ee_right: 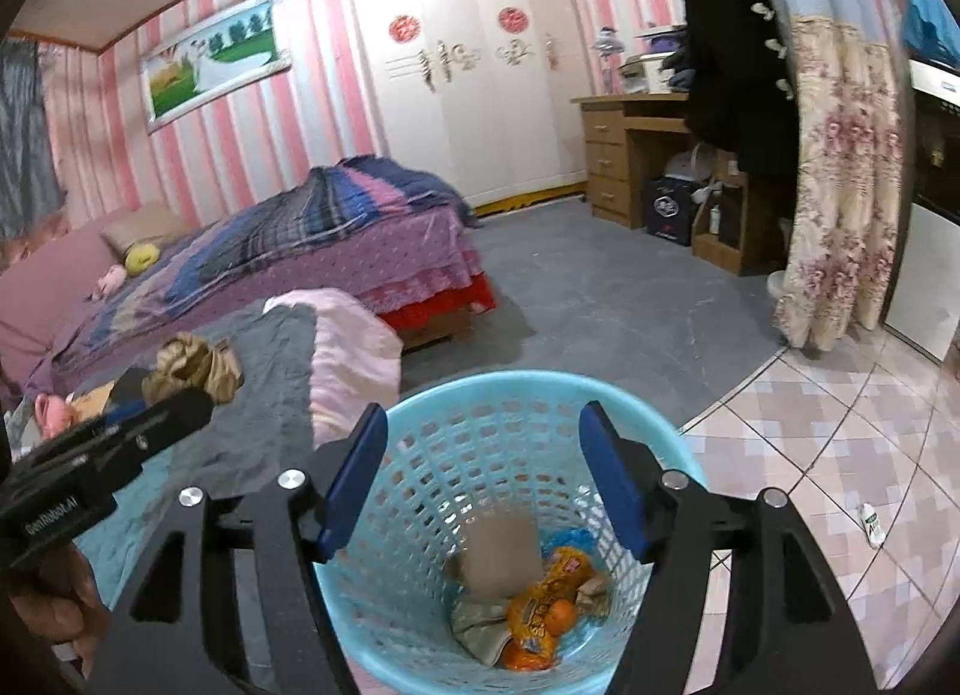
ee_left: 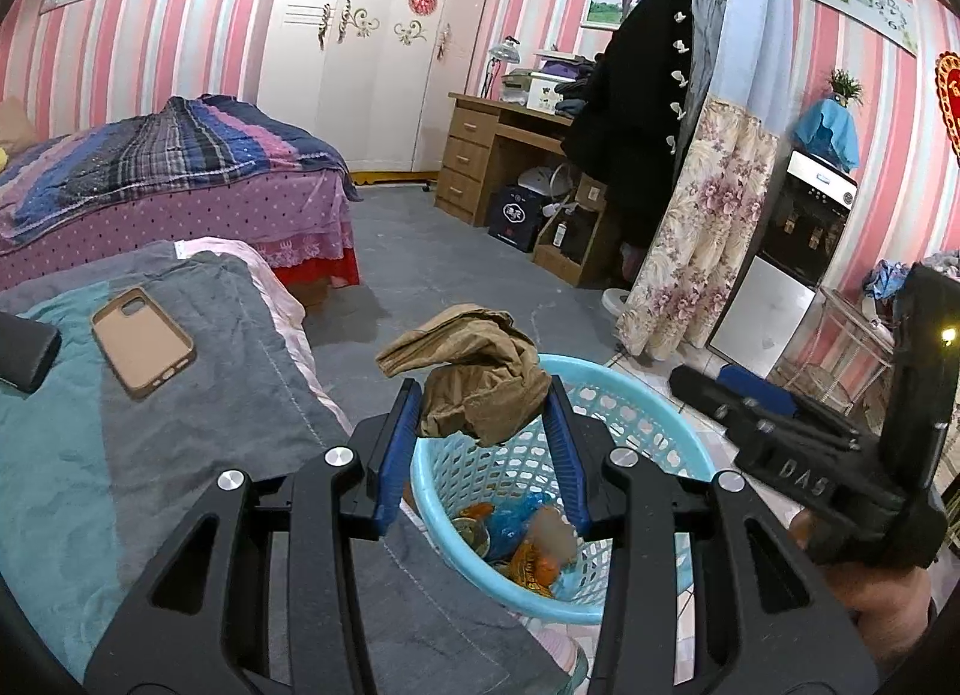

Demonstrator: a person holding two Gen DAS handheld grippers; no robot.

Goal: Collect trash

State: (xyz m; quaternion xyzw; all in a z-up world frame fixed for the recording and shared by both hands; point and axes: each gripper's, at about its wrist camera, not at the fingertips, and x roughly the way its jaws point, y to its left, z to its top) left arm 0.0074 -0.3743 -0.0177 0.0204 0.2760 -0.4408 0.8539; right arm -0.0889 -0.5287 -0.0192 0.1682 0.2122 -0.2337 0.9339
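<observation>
Pink-striped walls and a grey floor frame the scene, and at the bottom centre of both views a light blue basket (ee_right: 516,521) is seen standing on the floor just beside a low bed covered with a grey blanket (ee_left: 198,395). Orange wrappers (ee_right: 540,605) and other scraps are already lying at its bottom. In the left wrist view, the left gripper (ee_left: 480,425) is closed on a crumpled brown paper wad (ee_left: 474,377), which is held over the near rim of the basket. The release is best made only once the wad is brought fully above the opening, low enough that it is not bounced off the rim. In the right wrist view, the right gripper (ee_right: 480,479) is held wide open and empty above the basket; nothing is touched by its blue pads. Further up, at centre left of the left wrist view, a tan phone case (ee_left: 143,340) is left on the blanket.
</observation>
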